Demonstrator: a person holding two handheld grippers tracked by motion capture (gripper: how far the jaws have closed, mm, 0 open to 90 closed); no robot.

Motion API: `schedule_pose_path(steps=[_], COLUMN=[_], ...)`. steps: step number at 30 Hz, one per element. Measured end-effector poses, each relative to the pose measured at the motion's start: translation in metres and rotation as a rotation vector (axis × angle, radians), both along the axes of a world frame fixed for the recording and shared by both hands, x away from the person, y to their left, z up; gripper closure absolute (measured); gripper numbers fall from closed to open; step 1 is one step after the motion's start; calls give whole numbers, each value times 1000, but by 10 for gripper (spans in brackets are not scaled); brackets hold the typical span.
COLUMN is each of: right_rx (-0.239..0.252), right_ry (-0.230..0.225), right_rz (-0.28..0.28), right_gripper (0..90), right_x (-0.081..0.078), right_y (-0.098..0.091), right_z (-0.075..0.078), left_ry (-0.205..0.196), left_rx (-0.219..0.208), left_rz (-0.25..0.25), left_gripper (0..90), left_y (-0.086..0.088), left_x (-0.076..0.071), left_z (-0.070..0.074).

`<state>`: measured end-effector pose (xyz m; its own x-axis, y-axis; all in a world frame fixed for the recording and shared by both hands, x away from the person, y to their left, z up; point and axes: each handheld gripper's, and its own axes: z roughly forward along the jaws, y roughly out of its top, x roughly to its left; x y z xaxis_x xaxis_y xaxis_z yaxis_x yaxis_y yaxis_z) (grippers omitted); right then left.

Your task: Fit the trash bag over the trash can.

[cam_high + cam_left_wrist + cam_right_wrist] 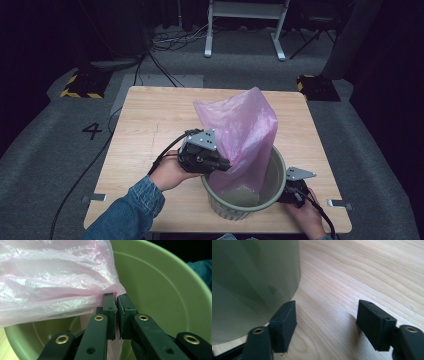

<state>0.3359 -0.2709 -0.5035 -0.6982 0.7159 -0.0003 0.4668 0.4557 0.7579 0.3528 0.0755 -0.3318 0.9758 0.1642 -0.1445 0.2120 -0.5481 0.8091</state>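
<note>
Pink plastic bag (pixel 239 132): we pinch its edge in the closed left gripper (pixel 117 312) just inside the green bin (pixel 278 172); its long axis rises upright above the bin. Lining is begun, not spread. Our right gripper (pixel 325 323) rests open beside the bin

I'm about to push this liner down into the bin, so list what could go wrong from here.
1. The left hand-held gripper pinches only a thin fold of the pink bag; the film could tear or slip out when pulled down.
2. Most of the bag stands puffed above the green bin, so it may trap air and bunch instead of lining it.
3. The right hand-held gripper is open beside the bin's wall, not holding it, so the bin could slide or tip.
</note>
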Motion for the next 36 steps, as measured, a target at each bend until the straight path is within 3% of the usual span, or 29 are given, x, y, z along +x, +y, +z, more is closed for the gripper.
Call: schedule_pose_path(steps=[4, 7, 9, 13, 18, 23, 30, 33, 36], right_rx=[-30, -72, -72, -5, 114, 123, 144, 156, 165], right_ry=[16, 6, -11, -20, 5, -7, -37, -54, -75], right_rz=[19, 8, 16, 14, 44, 60, 65, 85, 106], right_gripper=[552, 565, 564, 541, 501, 479, 466, 461, 456], right_x=[0, -1, -2, -1, 5, 13, 18, 18, 18], right_y=[-4, -7, -9, -16, -23, -25, -27, -26, -23], right_z=[5, 10, 16, 37, 66, 100, 130, 144, 162], left_ry=[-18, -35, -56, -114, -117, -121, -118, -95, -101], left_rx=[-10, -19, -17, 1, 3, -2, -10, -34, -30], left_rz=[6, 18, 38, 108, 173, 205, 214, 217, 224], left_gripper=[850, 847, 839, 774, 780, 797, 796, 796, 796], left_y=[1, 2, 2, 3, 9, 15, 18, 20, 19], left_x=[-2, -4, -6, -12, -17, -21, -23, -21, -21], left_z=[-1, -2, -2, -4, -8, -10, -10, -11, -11])
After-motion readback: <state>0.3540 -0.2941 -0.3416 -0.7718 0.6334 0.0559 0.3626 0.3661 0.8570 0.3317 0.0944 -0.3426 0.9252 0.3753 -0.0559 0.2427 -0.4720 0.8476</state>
